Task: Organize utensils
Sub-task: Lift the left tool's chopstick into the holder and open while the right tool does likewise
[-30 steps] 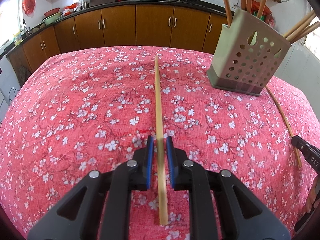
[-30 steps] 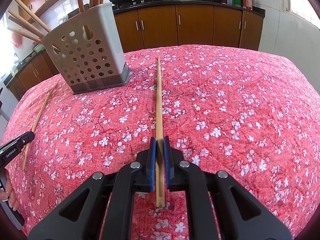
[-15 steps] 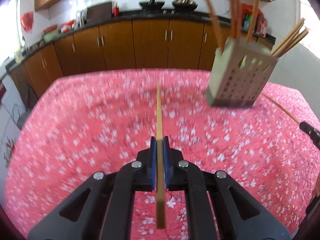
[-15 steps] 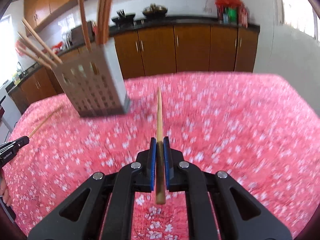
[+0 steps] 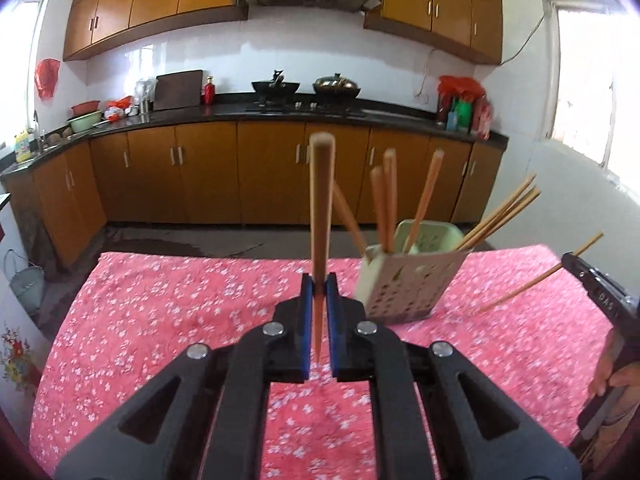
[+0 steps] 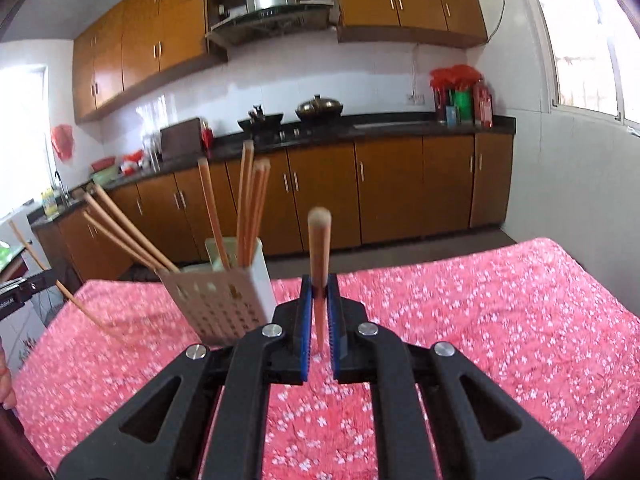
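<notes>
A chopstick (image 5: pixel 320 216) stands clamped between the blue pads of the left hand-held gripper (image 5: pixel 319 284), lifted above the tabletop (image 5: pixel 160 300). The right hand-held gripper (image 6: pixel 319 286) is clamped on its own chopstick (image 6: pixel 319 248) the same way. The holder (image 5: pixel 408 284), with more chopsticks in it, stands just ahead and right of the left hand-held gripper, ahead and left of the right one.

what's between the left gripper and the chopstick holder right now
Nothing stands between them. In the left wrist view, only bare floral tablecloth separates the left gripper, shut on its chopstick, from the chopstick holder.
</notes>
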{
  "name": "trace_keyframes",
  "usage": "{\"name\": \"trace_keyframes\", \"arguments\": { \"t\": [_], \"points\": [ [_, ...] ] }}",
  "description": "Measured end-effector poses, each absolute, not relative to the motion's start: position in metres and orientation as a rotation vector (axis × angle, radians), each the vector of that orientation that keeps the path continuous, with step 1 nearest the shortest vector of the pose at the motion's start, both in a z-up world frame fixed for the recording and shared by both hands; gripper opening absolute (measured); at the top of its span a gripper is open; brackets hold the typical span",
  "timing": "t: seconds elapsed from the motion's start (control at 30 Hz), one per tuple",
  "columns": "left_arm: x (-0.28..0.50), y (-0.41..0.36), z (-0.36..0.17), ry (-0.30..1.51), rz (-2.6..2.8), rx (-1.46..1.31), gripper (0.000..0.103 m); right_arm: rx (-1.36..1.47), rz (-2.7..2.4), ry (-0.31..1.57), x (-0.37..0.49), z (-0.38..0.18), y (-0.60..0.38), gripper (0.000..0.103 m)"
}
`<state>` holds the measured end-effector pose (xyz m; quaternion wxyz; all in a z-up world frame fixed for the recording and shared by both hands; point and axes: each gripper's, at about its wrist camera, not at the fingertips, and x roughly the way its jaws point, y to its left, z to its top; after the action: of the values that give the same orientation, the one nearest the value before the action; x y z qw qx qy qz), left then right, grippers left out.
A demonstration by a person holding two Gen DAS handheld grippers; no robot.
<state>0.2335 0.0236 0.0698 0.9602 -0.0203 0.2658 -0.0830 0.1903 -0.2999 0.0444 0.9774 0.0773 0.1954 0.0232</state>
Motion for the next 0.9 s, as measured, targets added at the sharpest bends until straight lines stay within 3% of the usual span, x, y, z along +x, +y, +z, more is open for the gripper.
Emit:
{"name": "trace_keyframes", "arguments": {
  "t": [0.37,0.67,0.9],
  "points": [
    [0.218,0.001,0.113,0.453,-0.294,-0.111,0.008,0.228,0.215,0.29,0.17,0.095,-0.296,0.008],
    [0.226,-0.034,0.174,0.269,-0.312,-0.126,0.008,0.204,0.267,0.101,0.178,0.157,-0.272,0.008],
    [0.255,-0.054,0.177,0.214,-0.275,-0.101,0.008,0.178,0.205,0.027,0.21,0.155,-0.263,0.008]
  ]
}}
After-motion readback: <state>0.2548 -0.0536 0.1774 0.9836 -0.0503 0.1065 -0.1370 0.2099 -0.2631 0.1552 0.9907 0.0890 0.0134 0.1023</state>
